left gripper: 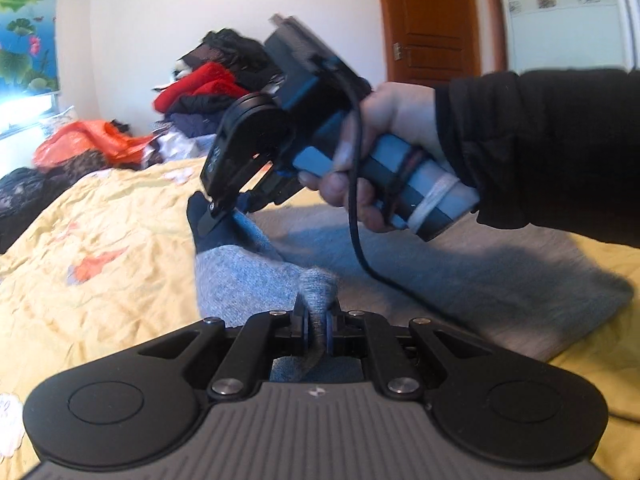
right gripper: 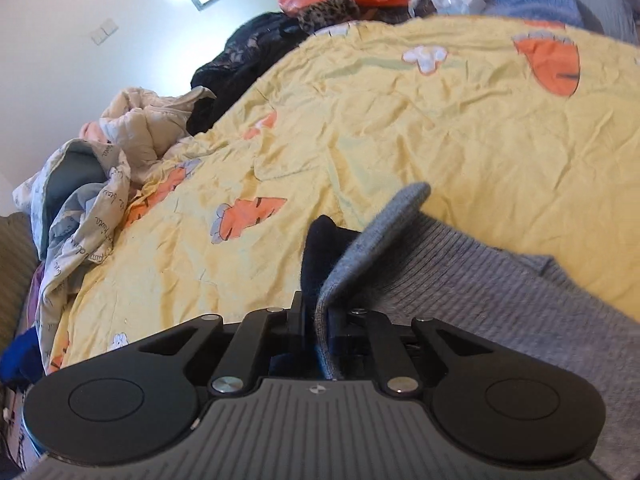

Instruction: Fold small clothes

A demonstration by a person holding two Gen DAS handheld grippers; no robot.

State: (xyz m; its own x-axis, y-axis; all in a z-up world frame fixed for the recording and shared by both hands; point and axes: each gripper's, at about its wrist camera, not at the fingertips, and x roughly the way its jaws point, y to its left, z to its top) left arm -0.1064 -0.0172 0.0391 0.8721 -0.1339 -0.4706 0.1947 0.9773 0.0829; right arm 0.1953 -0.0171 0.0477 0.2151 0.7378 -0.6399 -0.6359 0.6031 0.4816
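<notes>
A small grey knit garment with a navy cuff [left gripper: 244,276] lies on the yellow bedspread [left gripper: 100,248]. My left gripper [left gripper: 318,328] is shut on a bunched fold of its grey knit. My right gripper [left gripper: 224,210], held by a hand in a black sleeve, is shut on the navy cuff end and lifts it off the bed. In the right wrist view my right gripper [right gripper: 318,332] pinches the navy cuff and a grey flap [right gripper: 376,240] that stands up between its jaws. The rest of the grey knit [right gripper: 500,304] spreads to the right.
A pile of red, black and dark clothes [left gripper: 212,84] and an orange bag [left gripper: 80,144] sit at the bed's far end. Crumpled pale bedding and clothes [right gripper: 104,184] lie at the bed's left edge. A brown door [left gripper: 436,20] stands behind.
</notes>
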